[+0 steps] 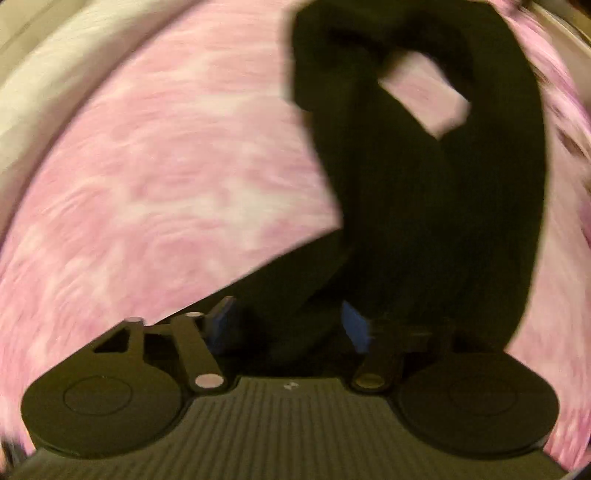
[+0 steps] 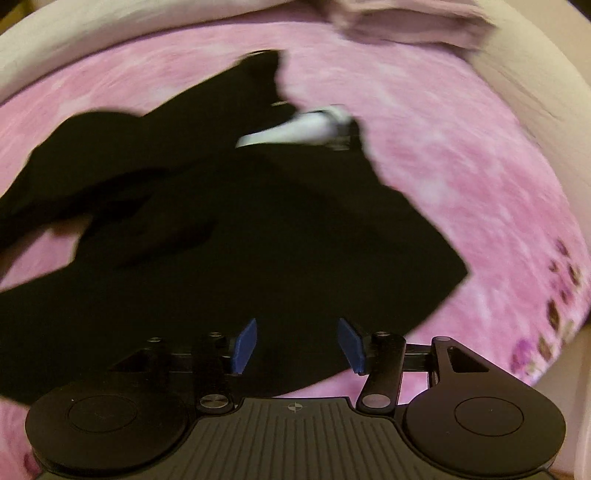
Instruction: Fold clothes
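A black garment lies crumpled on a pink mottled bedspread, looping round a patch of pink near the top. My left gripper points down at it with its blue pads apart; a bunch of the black cloth runs between them, and no pad visibly presses on it. In the right wrist view the same garment spreads wide. My right gripper hangs over its near edge, blue pads apart with nothing gripped. Both views are motion-blurred.
A blurred white and dark object sits at the garment's far edge. A pale mauve folded cloth lies at the back. Cream bedding borders the bedspread. A dark floral print marks its right edge.
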### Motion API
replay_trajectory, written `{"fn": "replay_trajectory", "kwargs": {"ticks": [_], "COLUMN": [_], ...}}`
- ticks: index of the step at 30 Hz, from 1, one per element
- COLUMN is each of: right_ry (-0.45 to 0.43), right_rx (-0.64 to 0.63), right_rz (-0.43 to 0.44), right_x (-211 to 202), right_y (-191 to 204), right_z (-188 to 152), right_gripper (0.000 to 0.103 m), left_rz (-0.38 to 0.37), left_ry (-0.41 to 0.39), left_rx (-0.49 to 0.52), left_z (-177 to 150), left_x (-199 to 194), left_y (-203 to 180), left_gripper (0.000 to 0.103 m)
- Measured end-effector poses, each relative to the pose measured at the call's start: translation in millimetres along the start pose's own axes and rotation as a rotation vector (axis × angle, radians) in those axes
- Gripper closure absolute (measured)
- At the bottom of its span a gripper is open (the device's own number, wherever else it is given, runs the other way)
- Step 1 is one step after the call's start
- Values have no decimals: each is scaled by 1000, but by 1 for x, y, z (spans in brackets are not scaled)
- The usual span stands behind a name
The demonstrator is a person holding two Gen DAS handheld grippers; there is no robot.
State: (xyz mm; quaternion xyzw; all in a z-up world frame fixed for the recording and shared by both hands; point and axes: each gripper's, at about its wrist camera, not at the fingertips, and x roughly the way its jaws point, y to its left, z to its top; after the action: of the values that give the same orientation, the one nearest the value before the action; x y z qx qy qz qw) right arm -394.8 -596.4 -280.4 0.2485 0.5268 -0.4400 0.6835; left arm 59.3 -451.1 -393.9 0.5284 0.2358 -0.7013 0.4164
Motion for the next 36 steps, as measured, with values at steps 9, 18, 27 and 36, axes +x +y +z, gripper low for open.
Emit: {"fn": "replay_trajectory", "kwargs": {"ticks": [9, 18, 27, 36], "right_ry": [-42, -75, -85, -224], "right_rx": [-84, -98, -166, -610], "right_rz": [131, 172, 203, 77], "right_x": [-6, -1, 9, 39], "right_y": [71, 90, 97, 143], "right_z": [0, 20, 30, 42], "right_gripper": [49, 49, 48, 32], "left_rz": [-46, 596, 386, 513], "left_ry": [-3, 54, 69, 159], "left_rx": [-161, -299, -228, -193], "left_z": [3, 5, -20, -27], "left_x": [-67, -110, -59, 29], "left_y": [44, 162, 86, 102], "left_gripper": [101, 80, 34, 46]}}
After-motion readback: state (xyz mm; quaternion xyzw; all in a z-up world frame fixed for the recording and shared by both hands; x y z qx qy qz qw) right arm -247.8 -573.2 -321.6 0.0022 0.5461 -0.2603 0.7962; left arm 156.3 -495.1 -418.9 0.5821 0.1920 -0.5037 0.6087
